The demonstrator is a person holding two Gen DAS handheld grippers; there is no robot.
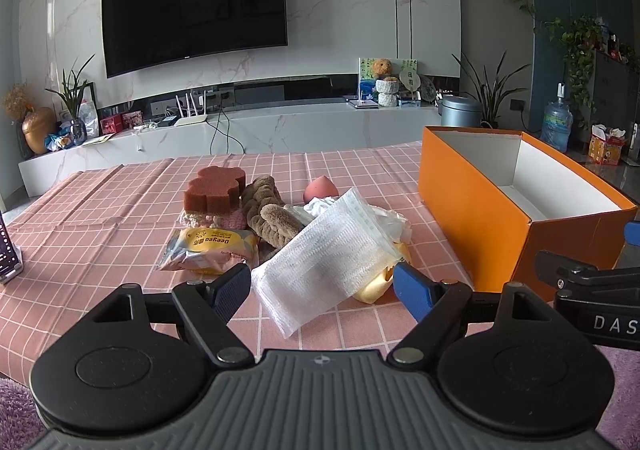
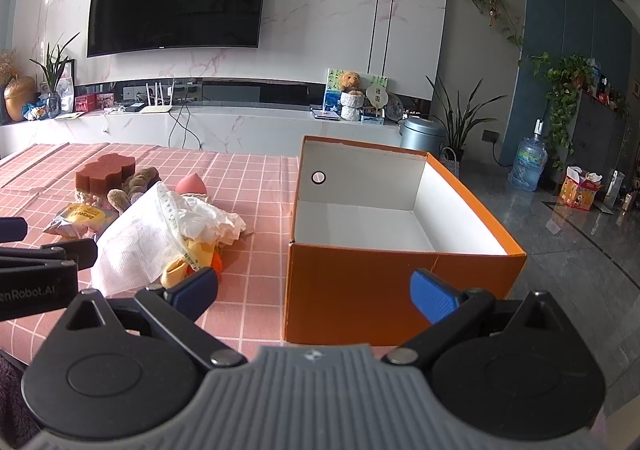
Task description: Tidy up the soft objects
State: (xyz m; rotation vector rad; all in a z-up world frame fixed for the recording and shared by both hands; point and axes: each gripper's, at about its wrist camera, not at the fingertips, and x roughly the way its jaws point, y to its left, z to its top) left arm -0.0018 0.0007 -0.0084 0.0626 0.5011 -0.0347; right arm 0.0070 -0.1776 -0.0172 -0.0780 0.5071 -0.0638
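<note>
left gripper: jaws wide apart, holding nothing
right gripper: jaws wide apart, holding nothing

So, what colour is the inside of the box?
White inside, orange outside; the box shows best in the right wrist view.

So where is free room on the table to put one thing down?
Bare cloth lies between the pile and the orange box, and left of the sponge. The box's inside is empty. Around the white pouch it is crowded.
</note>
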